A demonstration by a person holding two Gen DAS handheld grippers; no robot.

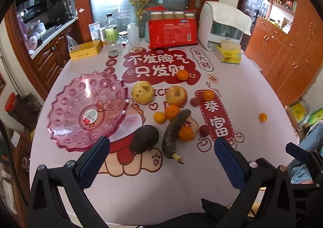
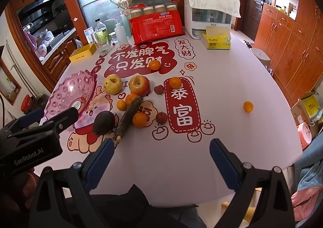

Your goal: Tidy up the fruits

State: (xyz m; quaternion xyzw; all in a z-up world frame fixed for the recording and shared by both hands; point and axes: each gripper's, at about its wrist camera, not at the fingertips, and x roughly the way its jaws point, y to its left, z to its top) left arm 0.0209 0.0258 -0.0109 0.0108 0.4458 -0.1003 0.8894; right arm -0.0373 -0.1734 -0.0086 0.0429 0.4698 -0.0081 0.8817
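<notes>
The fruits sit in a loose cluster at the centre of both views, on the printed table cover. The blackened banana is the one long piece: its long axis runs on a diagonal, stem end toward the lower edge of the frame, the other end pointing up and right to touch a tangerine. Just left of it lies the dark avocado, its narrow end toward the lower left. Above these stand a yellow pear with a gouge in its skin and a red-yellow apple, close beside each other. More tangerines are scattered around, one alone far out at the right of the frame, and two small reddish fruits that are hard to identify.

The pink plastic bowl sits at centre left, apart from the fruit, tilted in the fisheye, its near rim hidden by the left gripper's finger. It lies near the table's left edge. The right half of the cover is wide open.

Both the left gripper and the right gripper are spread wide, grasping nothing, above the near edge of the table. Boxes, bottles and a red package line the far edge at the top.
</notes>
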